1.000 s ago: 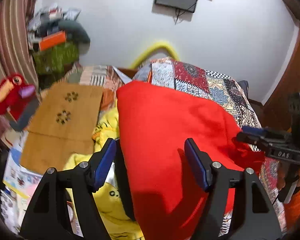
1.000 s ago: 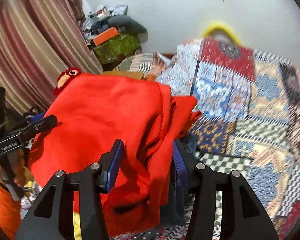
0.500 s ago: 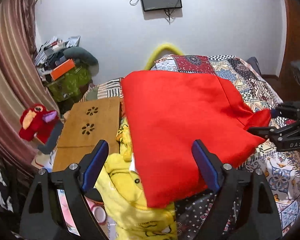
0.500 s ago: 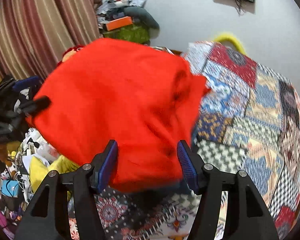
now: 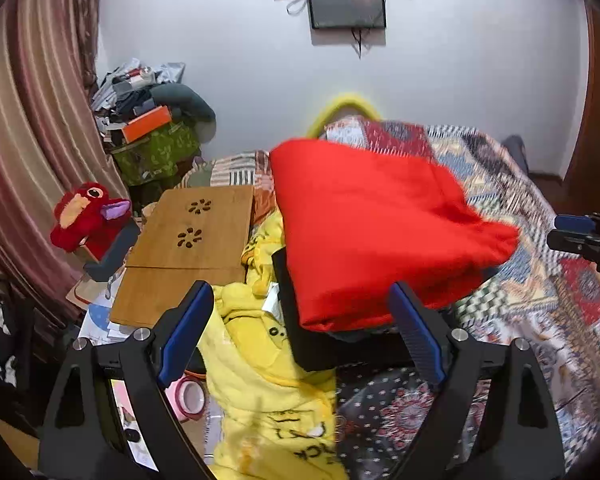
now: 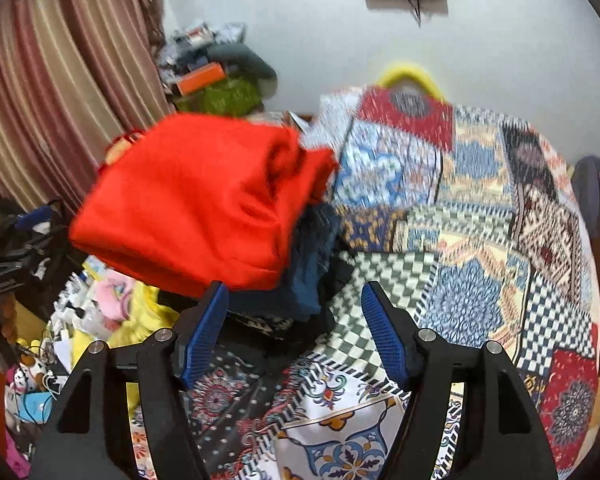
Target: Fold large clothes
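Red folded garment (image 5: 376,232) lies ahead of you, nearer your left tool (image 5: 300,332); both tools (image 6: 296,330) gape wide, empty.

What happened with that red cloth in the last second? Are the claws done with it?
Both grippers, left and right, let go of the folded red cloth and drew back, jaws open and empty. The cloth, held up a second ago, now lies on the dark clothes pile on the bed. The yellow garment and wooden board stayed put.
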